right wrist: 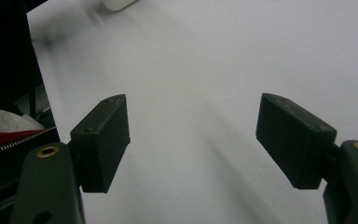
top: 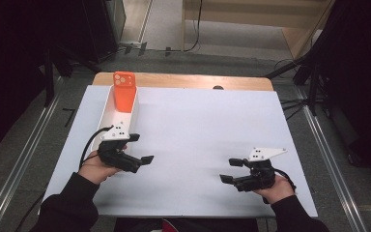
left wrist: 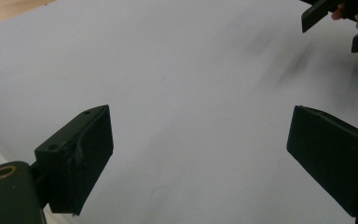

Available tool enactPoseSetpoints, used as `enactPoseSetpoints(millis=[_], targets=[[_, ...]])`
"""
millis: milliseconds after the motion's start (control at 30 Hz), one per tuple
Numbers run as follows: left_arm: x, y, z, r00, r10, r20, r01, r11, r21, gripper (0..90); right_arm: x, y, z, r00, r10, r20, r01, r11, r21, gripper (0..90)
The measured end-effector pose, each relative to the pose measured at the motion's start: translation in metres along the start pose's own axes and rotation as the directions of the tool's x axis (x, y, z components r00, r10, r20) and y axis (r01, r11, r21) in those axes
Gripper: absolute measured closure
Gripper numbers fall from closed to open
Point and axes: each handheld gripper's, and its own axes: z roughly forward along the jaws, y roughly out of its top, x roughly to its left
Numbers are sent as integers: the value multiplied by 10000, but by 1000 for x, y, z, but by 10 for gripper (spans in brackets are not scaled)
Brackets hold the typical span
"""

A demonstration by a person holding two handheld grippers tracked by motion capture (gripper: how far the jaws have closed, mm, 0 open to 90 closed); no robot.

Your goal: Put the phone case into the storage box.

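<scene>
An orange phone case (top: 124, 90) stands upright at the far end of a long white tray (top: 107, 112) on the left of the white table (top: 203, 125). My left gripper (top: 141, 148) is held just right of the tray's near end, jaws pointing right. It is open with only bare table between the jaws (left wrist: 200, 154). My right gripper (top: 229, 170) rests low near the front right of the table, pointing left. It too is open with nothing between its jaws (right wrist: 193, 135). The right gripper's jaw tips (left wrist: 335, 21) show far off in the left gripper view.
A strip of wooden table top (top: 183, 80) runs beyond the white sheet. Dark stands and cables (top: 314, 82) flank the table on both sides. A red garment with a zipper (right wrist: 4, 137) lies at the table's near edge.
</scene>
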Motion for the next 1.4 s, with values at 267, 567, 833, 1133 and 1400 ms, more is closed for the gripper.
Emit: enactPoseSetpoints(millis=[267, 567, 833, 1133, 1400], targets=[[-9, -7, 3, 9993, 189, 323, -198, 9995, 265, 71, 0, 0, 0, 10000, 9, 0, -9, 10000, 16, 247], [-18, -17, 8, 9963, 451, 734, -512, 9951, 841, 71, 0, 0, 0, 10000, -3, -6, 3, 10000, 3, 247], [-24, -23, 13, 9913, 750, 1086, -890, 9874, 1306, 71, 0, 0, 0, 10000, 5, -22, -5, 10000, 12, 247], [-27, -28, 13, 9873, 957, 1267, -1132, 9838, 1390, 72, 0, 0, 0, 10000, 26, -46, -26, 10000, 12, 247], [-30, -31, 14, 9831, 1172, 1405, -1380, 9792, 1484, 71, 0, 0, 0, 10000, 28, -51, -28, 10000, 25, 247]])
